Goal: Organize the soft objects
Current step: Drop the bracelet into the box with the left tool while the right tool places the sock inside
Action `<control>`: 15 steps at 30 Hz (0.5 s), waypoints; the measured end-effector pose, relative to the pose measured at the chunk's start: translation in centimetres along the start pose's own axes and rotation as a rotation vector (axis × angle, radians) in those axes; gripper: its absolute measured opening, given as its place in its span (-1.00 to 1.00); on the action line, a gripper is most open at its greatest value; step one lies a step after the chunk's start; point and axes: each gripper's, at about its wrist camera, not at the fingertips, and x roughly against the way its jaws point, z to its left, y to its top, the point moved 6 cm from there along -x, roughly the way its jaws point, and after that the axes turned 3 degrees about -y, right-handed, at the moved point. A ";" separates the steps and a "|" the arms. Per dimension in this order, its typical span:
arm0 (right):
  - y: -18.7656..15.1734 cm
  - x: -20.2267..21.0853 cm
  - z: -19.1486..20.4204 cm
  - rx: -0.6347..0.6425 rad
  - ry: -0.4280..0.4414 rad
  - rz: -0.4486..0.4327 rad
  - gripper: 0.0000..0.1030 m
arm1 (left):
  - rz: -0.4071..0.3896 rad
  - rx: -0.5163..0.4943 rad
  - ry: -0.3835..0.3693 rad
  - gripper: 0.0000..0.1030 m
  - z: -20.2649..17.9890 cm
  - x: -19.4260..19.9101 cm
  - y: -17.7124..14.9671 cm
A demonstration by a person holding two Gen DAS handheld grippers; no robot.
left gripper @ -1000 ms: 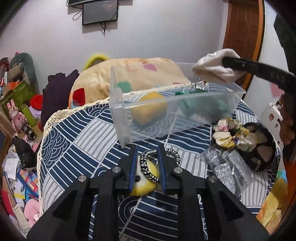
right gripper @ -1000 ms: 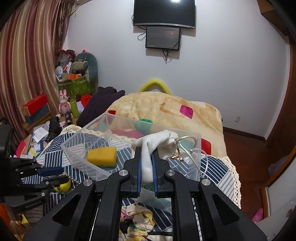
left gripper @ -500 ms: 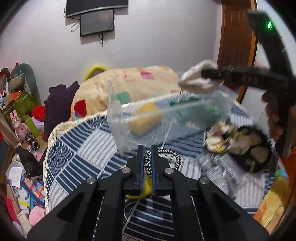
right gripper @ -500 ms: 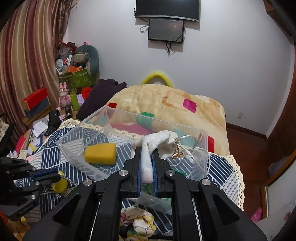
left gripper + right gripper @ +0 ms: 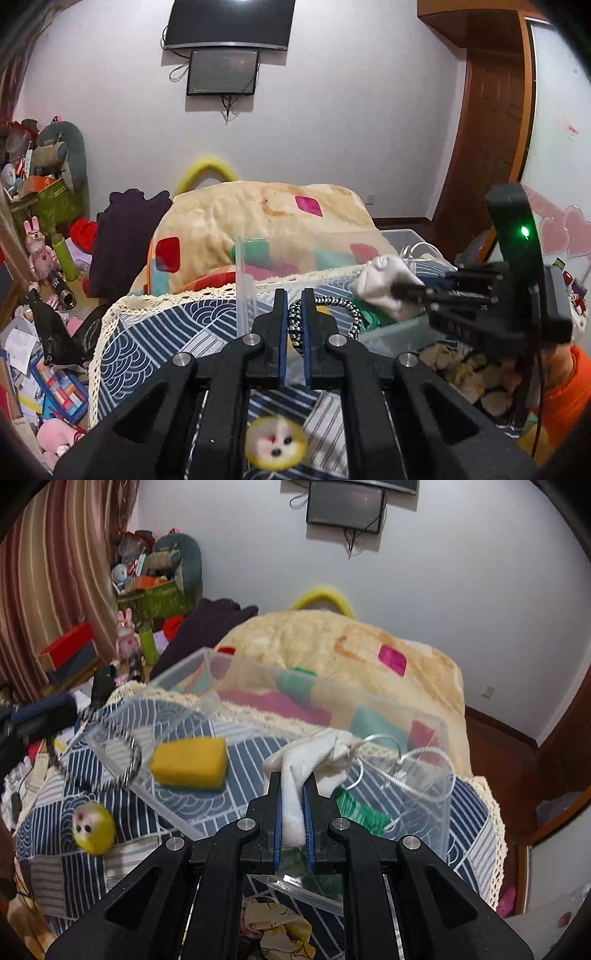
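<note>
My left gripper [image 5: 294, 314] is shut on a black-and-white braided cord loop [image 5: 295, 325]; a yellow plush ball with a face [image 5: 276, 447] dangles from it below the fingers. The same ball [image 5: 93, 827] and loop [image 5: 122, 764] show at the left of the right wrist view, beside the clear plastic box [image 5: 424, 716]. My right gripper [image 5: 293, 805] is shut on a white cloth [image 5: 310, 757] held over the box [image 5: 243, 280]. A yellow sponge [image 5: 190, 762] and a green item [image 5: 360, 808] lie in the box.
The box stands on a blue-and-white patterned cloth [image 5: 62, 853] with a lace edge. A floral fabric piece [image 5: 280, 934] lies in front of the box. A beige blanket [image 5: 258, 214] lies behind. Toys and clutter [image 5: 40, 332] fill the floor at the left.
My left gripper shut on the cord loop and lifted it, so the yellow plush ball now hangs off the cloth. My right gripper has moved closer over the box with the white cloth.
</note>
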 end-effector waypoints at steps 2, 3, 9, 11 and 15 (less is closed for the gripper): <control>-0.1 0.0 -0.2 -0.004 0.001 0.007 -0.83 | 0.006 0.001 0.007 -0.89 0.1 -0.9 0.4; -0.1 0.0 -0.4 -0.005 0.000 0.010 -0.82 | 0.008 -0.003 0.013 -0.89 0.2 -1.3 0.5; -0.3 0.7 -0.8 -0.003 -0.007 0.009 -0.33 | 0.037 -0.027 0.052 -0.89 0.3 -3.8 0.4; -0.5 1.3 -0.8 0.007 -0.014 -0.010 -0.22 | 0.048 -0.044 0.067 -0.89 0.1 -4.4 -0.1; -0.7 2.1 -0.7 0.017 -0.011 -0.028 -0.19 | 0.079 -0.075 0.069 -0.89 -0.6 -5.2 -1.0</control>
